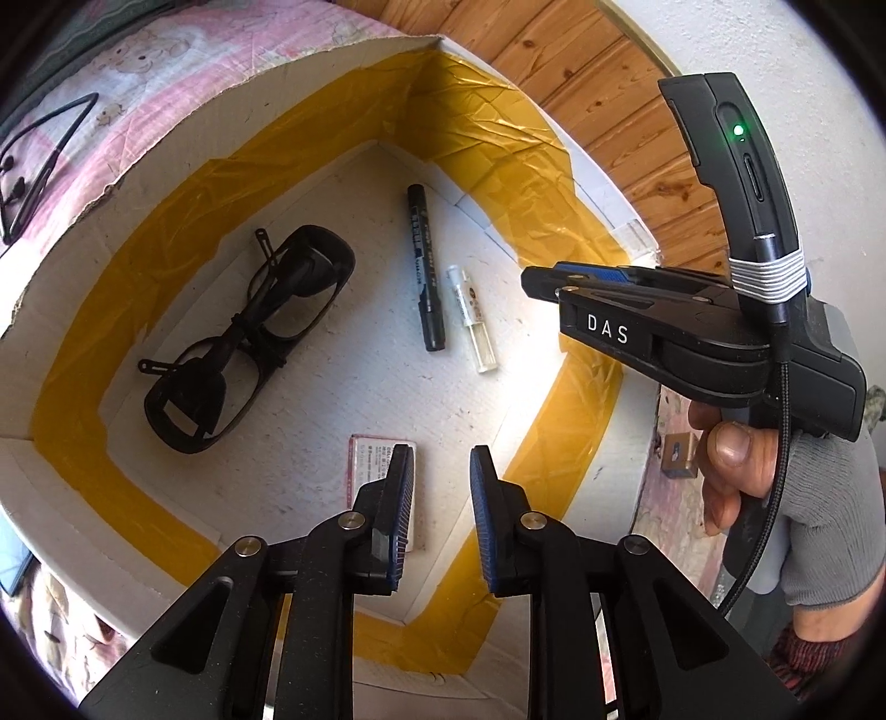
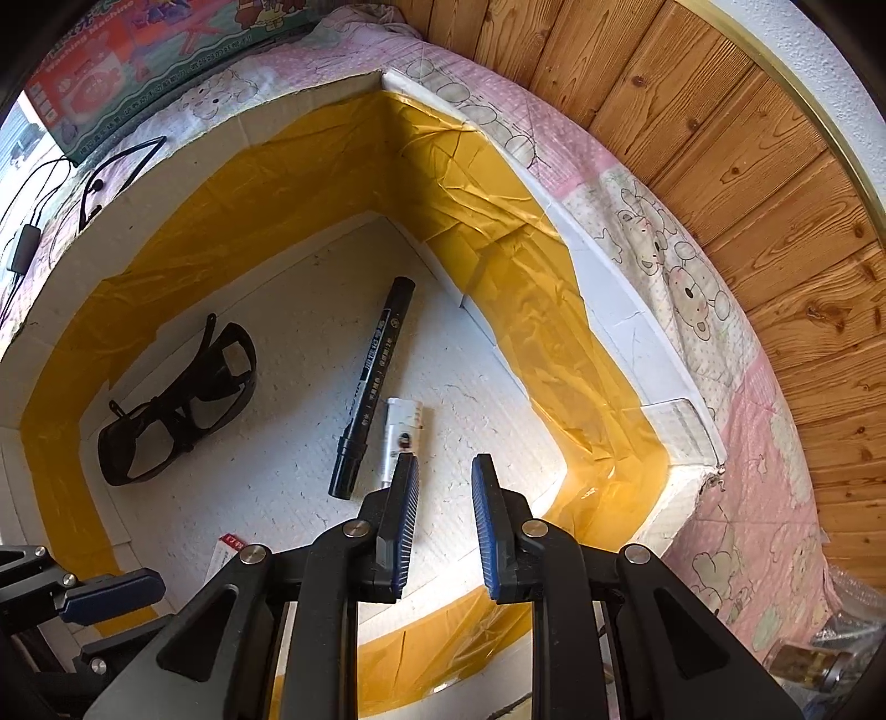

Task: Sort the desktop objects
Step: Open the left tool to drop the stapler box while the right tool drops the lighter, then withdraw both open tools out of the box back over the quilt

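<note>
A white foam box (image 1: pixel 232 111) (image 2: pixel 620 310) lined with yellow tape holds black glasses (image 1: pixel 249 338) (image 2: pixel 177 410), a black marker (image 1: pixel 425 266) (image 2: pixel 371 387), a small clear tube (image 1: pixel 470 318) (image 2: pixel 401 432) and a pink-edged card (image 1: pixel 376 471) (image 2: pixel 224 554). My left gripper (image 1: pixel 441 498) is open and empty above the card and the box floor. My right gripper (image 2: pixel 443 509) is open and empty over the box floor just right of the tube; it also shows in the left wrist view (image 1: pixel 545 282), seen from the side at the box's right wall.
The box sits on a pink cartoon-print cloth (image 2: pixel 692 288). A wood-panelled wall (image 2: pixel 747 166) runs behind it. A black cable (image 2: pixel 88 183) and a colourful toy carton (image 2: pixel 138 50) lie beyond the far wall. Small items (image 2: pixel 814 659) lie at the lower right.
</note>
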The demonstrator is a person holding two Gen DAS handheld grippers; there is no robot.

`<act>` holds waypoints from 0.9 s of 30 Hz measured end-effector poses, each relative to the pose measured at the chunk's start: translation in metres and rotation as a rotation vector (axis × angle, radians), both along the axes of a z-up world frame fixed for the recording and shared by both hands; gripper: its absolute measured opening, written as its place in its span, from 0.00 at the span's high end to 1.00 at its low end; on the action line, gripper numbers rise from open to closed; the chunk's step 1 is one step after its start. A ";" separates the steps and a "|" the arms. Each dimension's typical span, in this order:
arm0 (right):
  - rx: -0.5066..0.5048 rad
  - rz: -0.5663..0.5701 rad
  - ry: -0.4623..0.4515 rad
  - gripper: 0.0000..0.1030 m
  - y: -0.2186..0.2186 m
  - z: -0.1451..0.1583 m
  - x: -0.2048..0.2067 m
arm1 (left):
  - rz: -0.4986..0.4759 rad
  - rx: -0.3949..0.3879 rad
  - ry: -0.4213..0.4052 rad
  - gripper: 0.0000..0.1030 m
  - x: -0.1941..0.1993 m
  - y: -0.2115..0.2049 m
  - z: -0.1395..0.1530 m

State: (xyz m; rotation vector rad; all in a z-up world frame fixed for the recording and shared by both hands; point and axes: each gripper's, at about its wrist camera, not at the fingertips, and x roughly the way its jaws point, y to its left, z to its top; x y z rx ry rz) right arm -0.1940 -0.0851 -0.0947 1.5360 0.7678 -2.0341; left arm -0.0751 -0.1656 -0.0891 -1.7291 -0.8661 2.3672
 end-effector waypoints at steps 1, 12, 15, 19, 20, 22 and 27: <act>0.000 0.002 0.000 0.79 0.000 0.001 0.002 | 0.000 -0.004 0.002 0.79 0.000 0.001 0.001; 0.006 0.037 -0.001 0.79 0.004 0.009 0.020 | 0.007 -0.072 0.035 0.79 0.008 0.008 0.014; 0.005 0.040 0.000 0.79 0.008 0.011 0.025 | 0.008 -0.086 0.045 0.79 0.013 0.009 0.019; 0.001 0.044 0.003 0.79 0.011 0.013 0.030 | 0.010 -0.101 0.056 0.79 0.018 0.011 0.025; -0.001 0.047 0.003 0.79 0.012 0.014 0.032 | 0.009 -0.108 0.059 0.79 0.019 0.012 0.026; -0.005 0.051 0.005 0.79 0.012 0.018 0.037 | 0.011 -0.120 0.066 0.79 0.020 0.014 0.029; -0.022 0.065 0.011 0.79 0.015 0.028 0.050 | 0.017 -0.150 0.085 0.79 0.026 0.015 0.036</act>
